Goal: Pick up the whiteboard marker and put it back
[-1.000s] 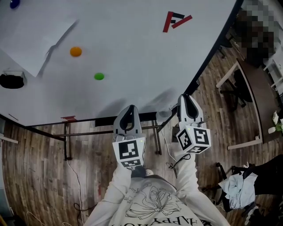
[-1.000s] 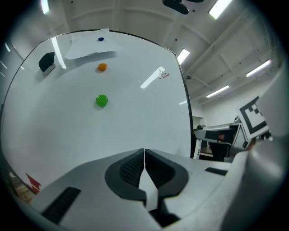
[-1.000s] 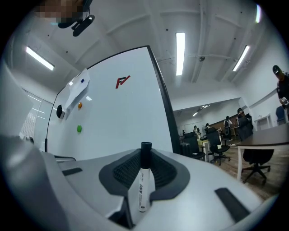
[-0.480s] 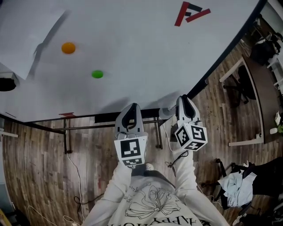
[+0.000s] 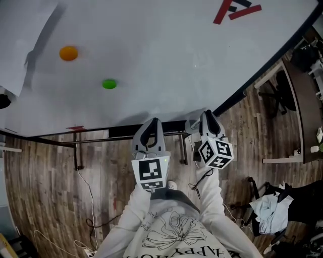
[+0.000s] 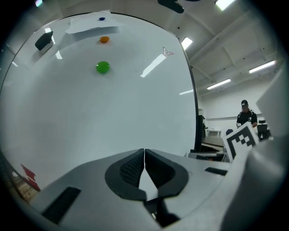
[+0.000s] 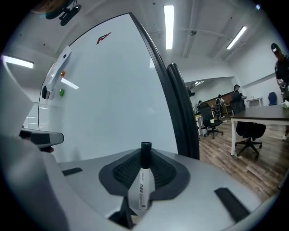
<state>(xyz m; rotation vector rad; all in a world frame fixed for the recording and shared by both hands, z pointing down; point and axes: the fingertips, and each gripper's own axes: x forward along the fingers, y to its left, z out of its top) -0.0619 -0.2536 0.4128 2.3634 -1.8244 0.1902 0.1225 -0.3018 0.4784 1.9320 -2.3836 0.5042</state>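
The whiteboard marker, white-bodied with a black cap, stands upright between the pads of my right gripper, which is shut on it. In the head view my right gripper is just off the lower right edge of the whiteboard, near its black bottom ledge. To its left, my left gripper points at the board's bottom edge. Its jaws are shut with nothing between them.
On the board are a green magnet, an orange magnet, a red logo, a paper sheet and a black eraser. The metal stand legs and cables are below. Desks and chairs are to the right.
Both grippers have come down along the board toward its bottom edge, the right one further. The marker stays clamped in the right gripper; the left stays shut.
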